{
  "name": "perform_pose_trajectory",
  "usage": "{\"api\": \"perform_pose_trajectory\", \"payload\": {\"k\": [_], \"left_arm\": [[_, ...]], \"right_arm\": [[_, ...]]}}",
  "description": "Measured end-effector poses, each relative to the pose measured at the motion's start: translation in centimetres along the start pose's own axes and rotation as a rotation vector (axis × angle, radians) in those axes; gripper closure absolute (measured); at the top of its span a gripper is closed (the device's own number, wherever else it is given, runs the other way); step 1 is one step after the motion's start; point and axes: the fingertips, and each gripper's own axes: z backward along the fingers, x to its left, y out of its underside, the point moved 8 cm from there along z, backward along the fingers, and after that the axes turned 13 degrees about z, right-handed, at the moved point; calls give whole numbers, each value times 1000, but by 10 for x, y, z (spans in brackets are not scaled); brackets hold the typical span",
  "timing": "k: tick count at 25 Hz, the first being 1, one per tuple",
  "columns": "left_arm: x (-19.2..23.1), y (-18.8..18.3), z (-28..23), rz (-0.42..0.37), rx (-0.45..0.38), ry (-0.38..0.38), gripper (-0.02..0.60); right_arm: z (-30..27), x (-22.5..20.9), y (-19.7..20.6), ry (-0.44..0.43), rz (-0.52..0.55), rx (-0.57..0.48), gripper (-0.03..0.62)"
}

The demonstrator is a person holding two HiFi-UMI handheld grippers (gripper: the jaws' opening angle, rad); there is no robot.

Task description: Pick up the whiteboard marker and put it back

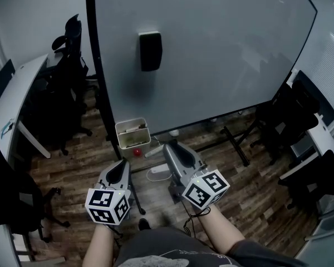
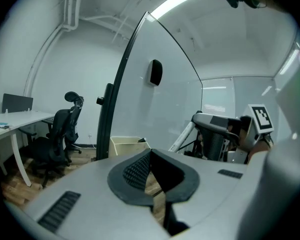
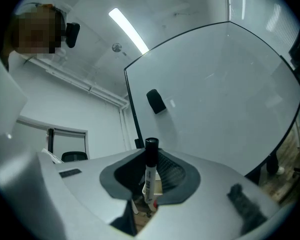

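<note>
Right gripper (image 3: 152, 156) pinches a cylindrical white marker (image 3: 149, 176), black cap up, label print unreadable, before the glossy whiteboard (image 3: 225, 94). Left gripper (image 2: 150, 156): ribbed jaws pressed together.

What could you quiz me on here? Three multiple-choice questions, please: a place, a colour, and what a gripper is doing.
1. Where is the black eraser? A on the whiteboard; B on the floor; C on a desk.
2. What colour is the marker's cap? A red; B black; C green.
3. How is the right gripper? A open, empty; B shut on the marker; C lying on the floor.
Answers: A, it sticks to the board's face; B, the right gripper view shows a black cap; B, its pads clamp the marker's barrel.
</note>
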Motion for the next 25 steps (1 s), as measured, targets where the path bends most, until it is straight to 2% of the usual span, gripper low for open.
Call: {"api": "perform_pose_trajectory", "payload": {"k": [6,11,25], "left_arm": [[-44,20,26,-8,-14,2,568],[-73,40,53,-7,-27,-27,568],[-114,84,103,-15,-32,-91,568]], "right_arm": [[55,11,-1,-30,-1,29,520],[98,19,1,-48,-10,49,519],[170,39,17,-101,-25,114,519]]}}
